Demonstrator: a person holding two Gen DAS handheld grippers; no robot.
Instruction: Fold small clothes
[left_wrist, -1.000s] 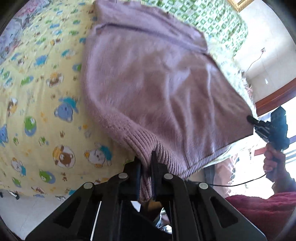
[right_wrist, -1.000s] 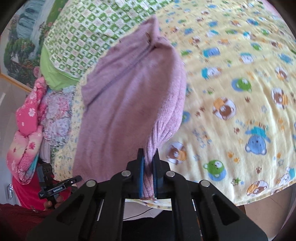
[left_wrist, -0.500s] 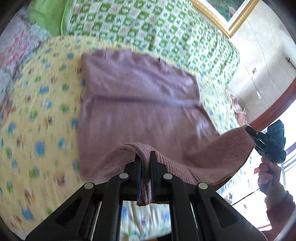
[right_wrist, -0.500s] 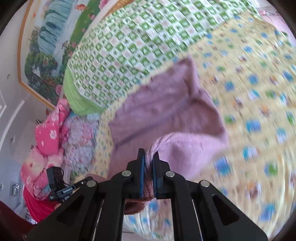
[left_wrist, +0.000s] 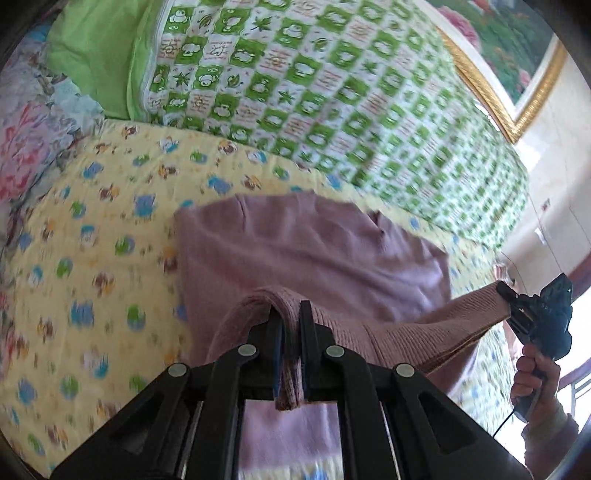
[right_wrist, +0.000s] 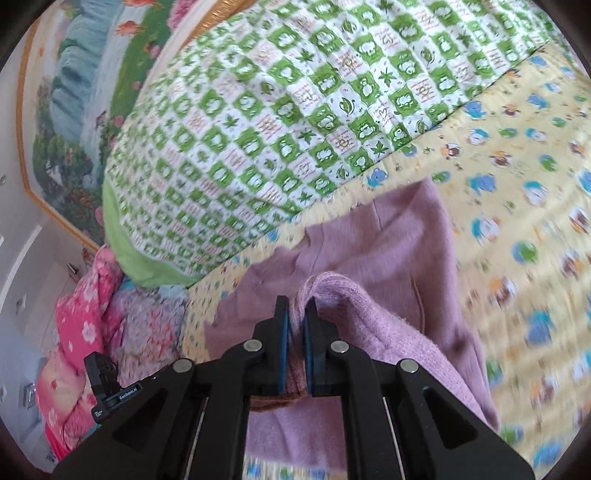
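Jaws of left gripper (left_wrist: 290, 345) and right gripper (right_wrist: 295, 345) each clamped on ribbed hem of purple sweater (left_wrist: 314, 254). Sweater on yellow bed sheet (left_wrist: 92, 258), near half lifted. Step: fold hem toward far edge. Next: lay hem level on far edge, release.

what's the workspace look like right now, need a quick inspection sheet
surface: yellow cartoon-print sheet on a bed
job's things: purple knit sweater, far part lying on the sheet, ribbed hem lifted
clutter: green checked quilt; pink floral bedding
grippers: left claw and right claw each shut on the hem
cables: thin black cable under the right hand
surroundings: gold-framed landscape painting on the wall
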